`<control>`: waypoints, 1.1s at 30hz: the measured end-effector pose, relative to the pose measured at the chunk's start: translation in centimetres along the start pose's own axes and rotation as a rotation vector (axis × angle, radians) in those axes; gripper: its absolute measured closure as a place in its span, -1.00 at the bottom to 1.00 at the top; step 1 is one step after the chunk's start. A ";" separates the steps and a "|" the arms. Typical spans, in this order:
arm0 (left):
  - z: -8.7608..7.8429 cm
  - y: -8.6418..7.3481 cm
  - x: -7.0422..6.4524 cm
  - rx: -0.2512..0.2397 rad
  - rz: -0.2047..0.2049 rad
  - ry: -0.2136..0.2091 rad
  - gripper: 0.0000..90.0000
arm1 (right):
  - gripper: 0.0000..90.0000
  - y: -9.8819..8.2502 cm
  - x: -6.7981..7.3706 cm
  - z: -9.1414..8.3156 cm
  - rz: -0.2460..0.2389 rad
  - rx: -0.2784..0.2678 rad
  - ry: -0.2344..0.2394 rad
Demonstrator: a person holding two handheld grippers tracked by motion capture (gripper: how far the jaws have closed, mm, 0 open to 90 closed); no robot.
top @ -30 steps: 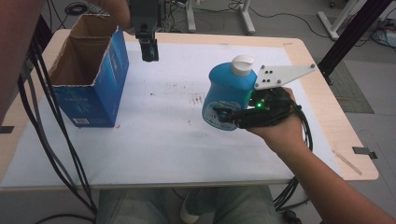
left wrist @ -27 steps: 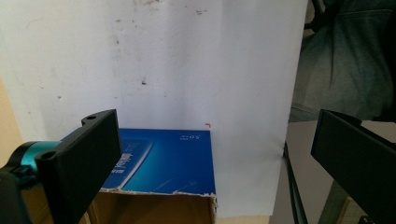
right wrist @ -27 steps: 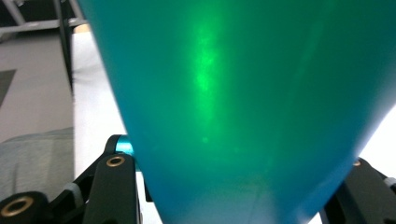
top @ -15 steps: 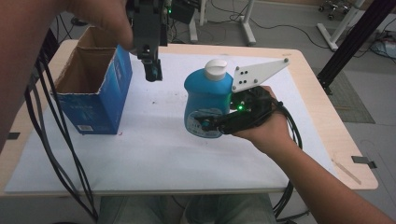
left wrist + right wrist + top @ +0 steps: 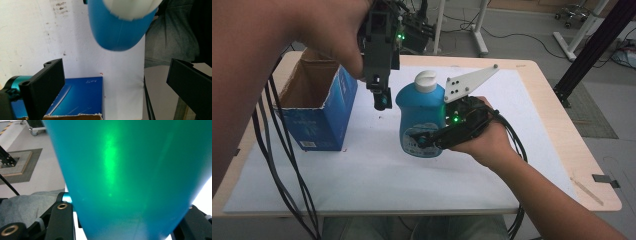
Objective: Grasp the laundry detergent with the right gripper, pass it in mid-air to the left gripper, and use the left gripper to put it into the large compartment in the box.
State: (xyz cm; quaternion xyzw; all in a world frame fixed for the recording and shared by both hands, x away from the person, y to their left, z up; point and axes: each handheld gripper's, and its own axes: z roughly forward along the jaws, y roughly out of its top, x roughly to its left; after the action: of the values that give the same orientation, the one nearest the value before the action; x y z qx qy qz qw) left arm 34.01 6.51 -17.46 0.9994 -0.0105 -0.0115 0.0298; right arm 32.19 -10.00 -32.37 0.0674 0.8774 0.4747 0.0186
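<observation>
High view: right claw point(image 5: 424, 142) clamped on bottle point(image 5: 422, 117), lifted off tabletop point(image 5: 542, 125); left claw point(image 5: 382, 100) apart, empty; boxing into box point(image 5: 319, 112) remains.

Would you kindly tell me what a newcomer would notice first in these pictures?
The blue bottle with its white cap, clamped upright by the right gripper above the white sheet at mid-table. To its left the left gripper hangs open, pointing down, beside the open blue box.
</observation>
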 end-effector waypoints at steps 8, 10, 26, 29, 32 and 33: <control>0.6 0.1 -0.2 -0.014 -0.010 -0.005 -0.96 | 0.00 1.4 -0.1 1.1 -0.008 0.001 0.032; 0.7 0.1 -0.3 -0.023 -0.012 -0.006 -0.96 | 0.00 1.7 -0.1 1.4 -0.010 0.006 0.041; 1.4 0.9 -0.5 -0.043 -0.002 0.015 -0.96 | 0.00 2.8 -0.1 2.2 -0.015 0.000 0.072; 1.6 1.0 -0.6 -0.037 0.003 0.014 -0.96 | 0.00 2.9 0.0 2.2 -0.021 -0.011 0.075; 1.6 1.2 -0.6 -0.040 -0.001 0.015 -0.96 | 0.00 3.0 0.1 2.2 -0.027 -0.015 0.079; 1.6 1.2 -0.6 -0.035 -0.001 0.014 -0.96 | 0.00 3.1 0.0 2.2 -0.028 -0.013 0.080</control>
State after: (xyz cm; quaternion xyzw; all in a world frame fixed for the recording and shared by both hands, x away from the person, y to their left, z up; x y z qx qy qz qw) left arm 33.36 5.23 -18.94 0.9988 -0.0096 -0.0046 0.0475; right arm 32.68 -6.51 -31.03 0.0359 0.8751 0.4826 -0.0095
